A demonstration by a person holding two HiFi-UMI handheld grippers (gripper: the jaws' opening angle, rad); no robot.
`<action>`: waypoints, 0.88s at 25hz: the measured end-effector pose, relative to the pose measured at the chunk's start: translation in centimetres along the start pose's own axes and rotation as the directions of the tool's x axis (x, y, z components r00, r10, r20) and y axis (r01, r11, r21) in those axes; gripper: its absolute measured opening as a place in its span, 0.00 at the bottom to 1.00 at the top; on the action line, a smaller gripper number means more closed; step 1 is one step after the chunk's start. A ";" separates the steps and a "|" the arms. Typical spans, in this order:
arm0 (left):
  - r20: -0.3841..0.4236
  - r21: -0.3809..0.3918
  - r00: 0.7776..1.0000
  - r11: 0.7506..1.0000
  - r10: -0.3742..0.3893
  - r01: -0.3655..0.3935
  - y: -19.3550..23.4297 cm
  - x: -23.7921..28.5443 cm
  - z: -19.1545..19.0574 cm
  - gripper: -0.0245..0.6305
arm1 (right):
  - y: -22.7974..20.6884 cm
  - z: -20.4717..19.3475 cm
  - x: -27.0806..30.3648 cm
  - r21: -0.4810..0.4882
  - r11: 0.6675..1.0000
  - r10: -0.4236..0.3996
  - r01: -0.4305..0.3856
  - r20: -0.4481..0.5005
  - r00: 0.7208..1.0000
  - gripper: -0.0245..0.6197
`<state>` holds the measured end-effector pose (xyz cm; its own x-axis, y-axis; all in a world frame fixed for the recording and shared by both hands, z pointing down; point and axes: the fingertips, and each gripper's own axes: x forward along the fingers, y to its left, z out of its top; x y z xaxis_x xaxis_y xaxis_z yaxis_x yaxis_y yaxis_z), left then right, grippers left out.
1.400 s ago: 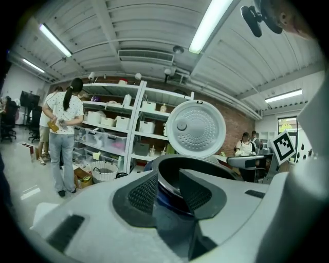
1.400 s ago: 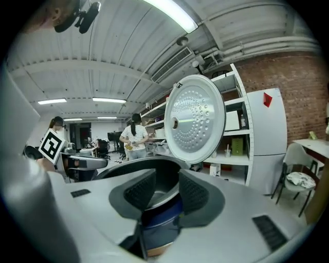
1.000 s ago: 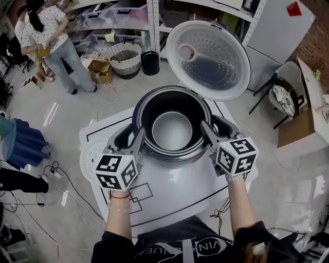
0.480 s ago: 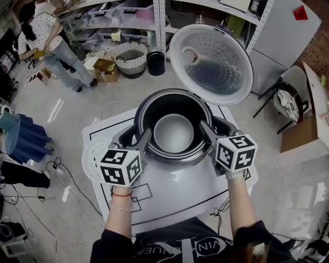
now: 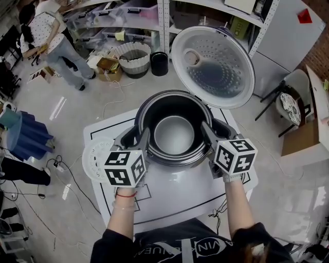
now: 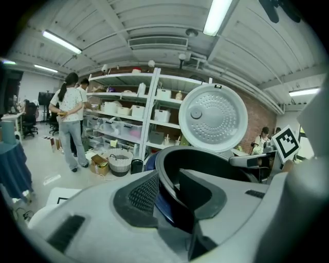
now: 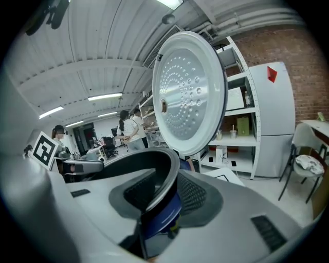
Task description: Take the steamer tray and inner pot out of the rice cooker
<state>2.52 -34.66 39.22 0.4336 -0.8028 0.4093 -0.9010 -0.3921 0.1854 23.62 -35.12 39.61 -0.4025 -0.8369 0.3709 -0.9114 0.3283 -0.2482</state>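
The rice cooker (image 5: pixel 149 105) stands open on the white mat, its lid (image 5: pixel 213 67) tipped up behind it. The dark inner pot (image 5: pixel 174 134) sits inside, its bottom bare. My left gripper (image 5: pixel 136 137) straddles the pot's left rim (image 6: pixel 165 169), one jaw inside and one outside. Its jaws are closing, and both pads lie against the rim. My right gripper (image 5: pixel 216 128) straddles the right rim (image 7: pixel 167 177) the same way, its jaws also closing onto it. The white perforated steamer tray (image 5: pixel 94 156) lies flat on the mat, left of the cooker and partly hidden by the left gripper's cube.
The mat (image 5: pixel 175 192) has black lines and lies on a small table above a pale floor. Shelves with boxes (image 5: pixel 128 15), a basket (image 5: pixel 133 59) and a black bin (image 5: pixel 159 62) stand behind. A person (image 5: pixel 54 43) stands at the back left. A chair (image 5: pixel 288 97) is at the right.
Both grippers have kept their places at the pot's rim, and the left one has rolled a little. The person at the back left has shifted. The pot has not risen.
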 end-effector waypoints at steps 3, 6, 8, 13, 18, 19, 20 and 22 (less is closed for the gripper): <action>0.015 -0.020 0.999 0.999 0.030 -0.030 -0.1 -0.1 0.0 0.21 | -0.2 0.0 -0.2 0.011 1.000 -0.006 0.006 0.019 1.000 0.23; 0.038 -0.073 0.998 0.996 0.052 -0.049 -0.1 -0.3 0.0 0.18 | -0.3 0.1 -0.4 0.033 0.999 0.000 -0.002 0.040 0.999 0.22; 0.049 -0.102 0.997 0.993 0.060 -0.055 -0.1 -0.4 0.1 0.16 | -0.4 0.2 -0.5 0.037 0.999 0.001 -0.003 0.050 0.999 0.21; 0.080 -0.141 0.994 0.988 0.072 -0.060 -0.2 -0.8 0.4 0.16 | -0.3 0.6 -0.9 0.044 0.999 0.005 -0.008 0.073 0.997 0.21; 0.131 -0.146 0.987 0.987 0.088 -0.069 -0.2 -1.7 2.1 0.16 | 0.3 2.3 -1.2 0.040 0.999 0.024 -0.029 0.112 0.993 0.21; 0.138 -0.147 0.986 0.987 0.089 -0.068 -0.3 -1.8 2.4 0.16 | 0.3 2.6 -1.4 0.040 0.999 0.028 -0.033 0.119 0.993 0.21; 0.146 -0.149 0.985 0.987 0.090 -0.068 -0.4 -2.0 2.6 0.16 | 0.4 2.9 -1.5 0.040 0.999 0.032 -0.037 0.127 0.991 0.21; 0.163 -0.152 0.982 0.986 0.094 -0.069 -0.6 -2.5 3.1 0.16 | 0.7 3.5 -1.9 0.038 0.998 0.042 -0.048 0.148 0.988 0.21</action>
<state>2.03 -33.80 35.30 0.3430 -0.8986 0.2738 -0.9202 -0.2628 0.2902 24.10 -34.83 35.59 -0.4230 -0.8782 0.2235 -0.8871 0.3511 -0.2996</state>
